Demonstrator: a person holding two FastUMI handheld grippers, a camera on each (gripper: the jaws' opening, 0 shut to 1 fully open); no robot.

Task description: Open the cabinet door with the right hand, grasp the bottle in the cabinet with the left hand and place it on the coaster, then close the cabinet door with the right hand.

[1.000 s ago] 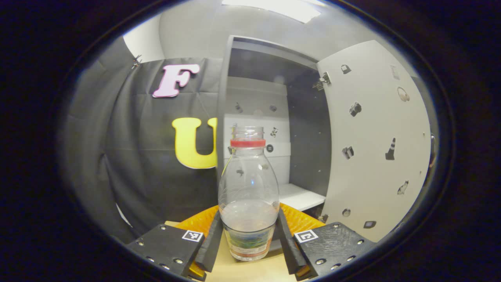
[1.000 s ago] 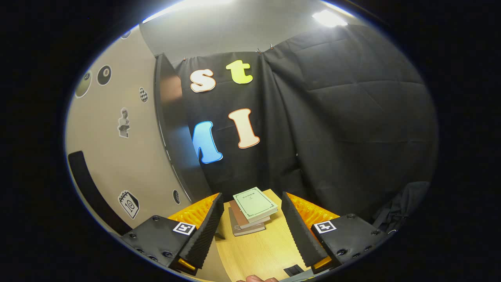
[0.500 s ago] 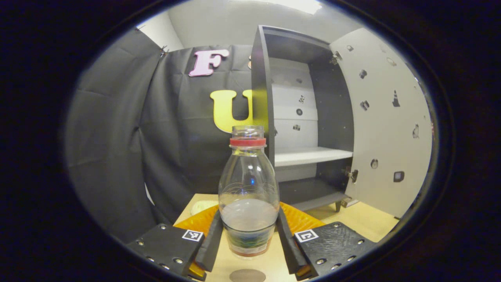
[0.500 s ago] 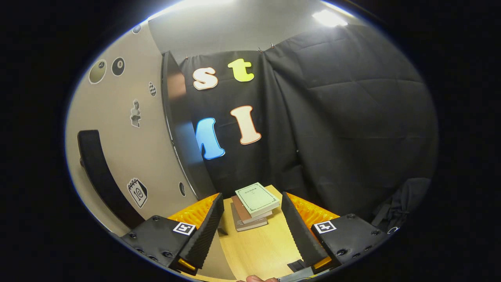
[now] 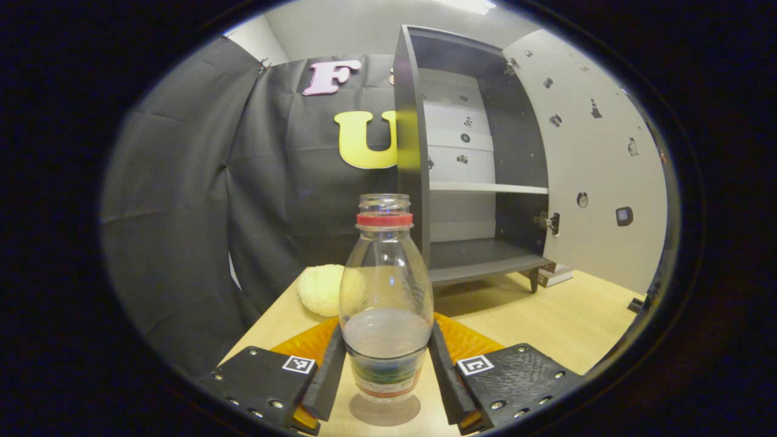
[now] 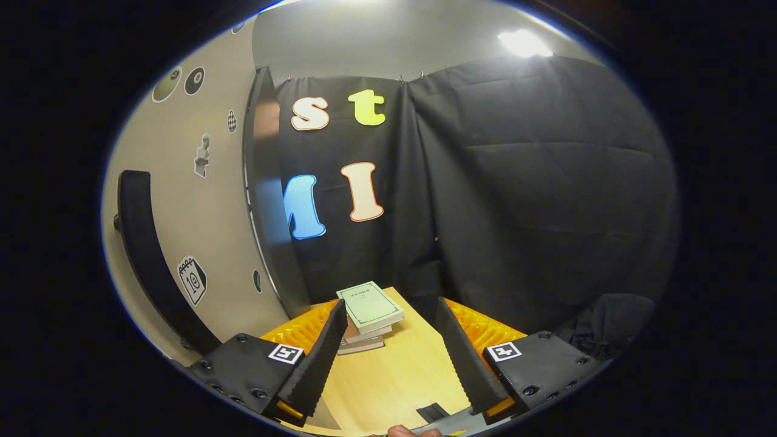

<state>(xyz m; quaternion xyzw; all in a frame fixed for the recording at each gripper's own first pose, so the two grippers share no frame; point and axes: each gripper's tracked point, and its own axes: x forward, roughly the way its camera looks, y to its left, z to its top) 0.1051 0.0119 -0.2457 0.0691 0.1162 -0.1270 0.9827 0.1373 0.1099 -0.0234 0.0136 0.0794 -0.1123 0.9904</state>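
The left gripper (image 5: 386,379) is holding the bottle (image 5: 385,297) upright, its two fingers pressing on the lower body from either side, just above the label. The bottle is clear, uncapped, with a red ring at the neck and some liquid in the lower part. Its base is hanging just over a dark round shape on the tabletop (image 5: 546,321), which may be the coaster or only a shadow; I cannot tell whether the base is touching. Behind the bottle to the left, a pale fluffy lump (image 5: 322,289) is lying on the tabletop. Farther back the cabinet (image 5: 419,152) is standing with its door (image 5: 601,164) swung wide to the right, showing a white shelf and a dark bottom board. In the right gripper view, the right gripper (image 6: 388,358) is hovering over the tabletop with its fingers spread apart and nothing between them. The door's outer face and its dark curved handle (image 6: 142,243) are sitting to its left, and a small stack of books (image 6: 367,312) is lying beyond its fingers.
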